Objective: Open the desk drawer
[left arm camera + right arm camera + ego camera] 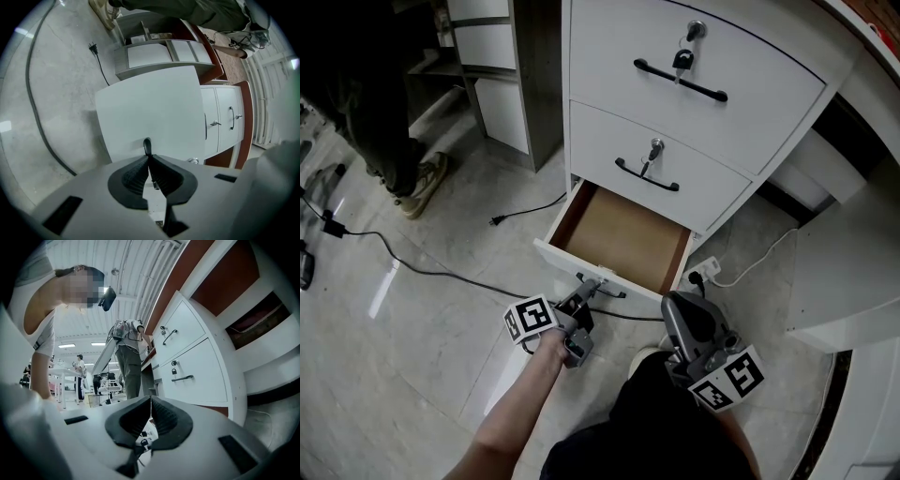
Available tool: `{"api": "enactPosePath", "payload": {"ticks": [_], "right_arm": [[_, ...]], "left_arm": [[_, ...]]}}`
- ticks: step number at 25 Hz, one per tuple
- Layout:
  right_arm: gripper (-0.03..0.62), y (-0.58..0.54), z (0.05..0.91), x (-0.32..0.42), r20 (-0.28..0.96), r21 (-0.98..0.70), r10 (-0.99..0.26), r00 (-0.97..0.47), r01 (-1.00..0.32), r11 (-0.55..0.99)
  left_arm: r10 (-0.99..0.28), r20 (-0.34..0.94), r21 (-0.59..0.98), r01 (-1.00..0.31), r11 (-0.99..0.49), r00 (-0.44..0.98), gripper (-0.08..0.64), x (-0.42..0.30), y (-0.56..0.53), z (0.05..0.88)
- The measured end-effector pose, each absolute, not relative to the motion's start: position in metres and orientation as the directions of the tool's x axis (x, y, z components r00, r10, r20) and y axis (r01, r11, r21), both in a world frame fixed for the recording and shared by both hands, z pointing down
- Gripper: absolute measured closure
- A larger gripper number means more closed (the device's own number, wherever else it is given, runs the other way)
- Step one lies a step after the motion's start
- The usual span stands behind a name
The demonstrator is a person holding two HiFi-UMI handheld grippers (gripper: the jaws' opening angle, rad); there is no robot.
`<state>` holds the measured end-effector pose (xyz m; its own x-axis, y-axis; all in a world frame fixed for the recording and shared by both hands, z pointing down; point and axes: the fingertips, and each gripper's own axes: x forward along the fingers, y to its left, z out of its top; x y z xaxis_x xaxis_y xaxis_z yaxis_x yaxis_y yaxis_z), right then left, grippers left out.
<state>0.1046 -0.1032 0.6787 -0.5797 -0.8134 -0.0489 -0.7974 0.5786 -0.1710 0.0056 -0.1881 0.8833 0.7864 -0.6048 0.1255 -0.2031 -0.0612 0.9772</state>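
The white cabinet's bottom drawer (623,239) stands pulled out, its brown inside bare. My left gripper (593,291) is at the drawer's front edge, shut on the dark drawer handle (605,285). In the left gripper view the handle (147,145) sticks up from between the closed pads, with the white drawer front (154,103) right behind it. My right gripper (678,303) hangs to the right of the drawer, apart from it. Its pads (161,416) meet at the tips with nothing between them, so it is shut.
Two closed drawers with black handles (680,80) (647,175) and locks sit above the open one. A black cable (441,272) and plug (497,220) lie on the tiled floor at left; a white plug (705,272) lies at right. A person's shoe (422,183) stands by a shelf unit (497,66).
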Motion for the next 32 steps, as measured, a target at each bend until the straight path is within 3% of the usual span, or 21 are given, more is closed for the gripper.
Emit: {"api": "enactPosePath", "payload": {"ticks": [25, 32], "right_arm": [[0.574, -0.088, 0.693, 0.091, -0.017, -0.194, -0.786, -0.618, -0.769, 0.609], [0.572, -0.083, 0.693, 0.078, -0.011, -0.215, -0.741, -0.671, -0.722, 0.657]], "left_arm": [[-0.569, 0.172, 0.940, -0.307, -0.150, 0.804, 0.525, -0.004, -0.171, 0.900], [-0.491, 0.275, 0.829, -0.462, -0.315, 0.827, 0.444, -0.008, -0.162, 0.891]]}}
